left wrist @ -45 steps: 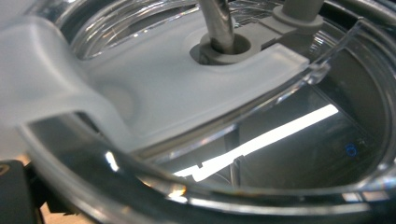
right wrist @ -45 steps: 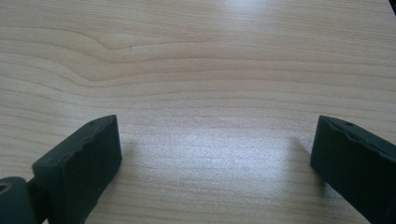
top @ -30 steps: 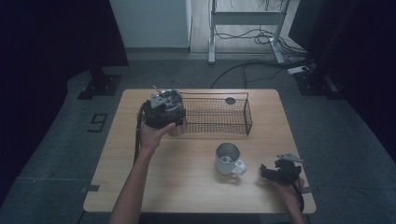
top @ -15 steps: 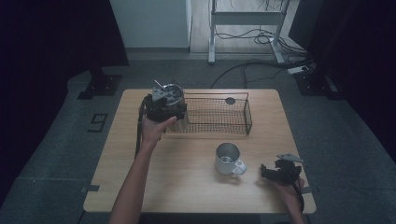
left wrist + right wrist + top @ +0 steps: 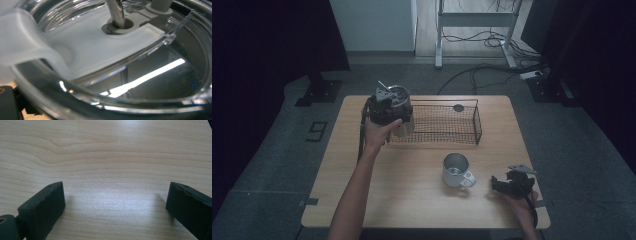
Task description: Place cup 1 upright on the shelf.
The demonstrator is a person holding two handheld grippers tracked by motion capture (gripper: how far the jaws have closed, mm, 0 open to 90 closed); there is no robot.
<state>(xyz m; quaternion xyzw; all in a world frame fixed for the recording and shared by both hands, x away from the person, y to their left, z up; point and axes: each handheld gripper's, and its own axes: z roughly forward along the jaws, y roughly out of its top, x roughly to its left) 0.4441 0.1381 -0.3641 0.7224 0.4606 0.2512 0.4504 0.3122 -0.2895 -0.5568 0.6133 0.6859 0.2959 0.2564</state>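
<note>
Wooden table (image 5: pixel 412 200) in the high view carried a black wire basket (image 5: pixel 439 122) at its far middle and a metal mug (image 5: pixel 455 170) nearer the person, right of centre. Since a second earlier the left hand (image 5: pixel 379 132) had lifted a steel tumbler (image 5: pixel 401 111) with a clear lid and metal straw slightly up and toward the basket's left end; half a second ago it sat much as now, so the last shift was small. The left gripper (image 5: pixel 384 107) lay against the tumbler's top at the basket's left wall; from above I could not tell how its jaws stood. The right gripper (image 5: pixel 512 184) rested low at the table's near right corner, just right of the mug and apart from it, unchanged across all frames. In the left gripper view, the transparent lid (image 5: pixel 112 75) with its frosted slider (image 5: pixel 82 50) and the straw (image 5: pixel 116 11) through a grey grommet sat pressed up to the camera; a bit of one black jaw showed at lower left, so the hold seemed to be on the tumbler's rim, though the contact itself was hidden. In the right gripper view, both black jaws stood spread wide over bare wood grain (image 5: pixel 112 157), nothing between them.
</note>
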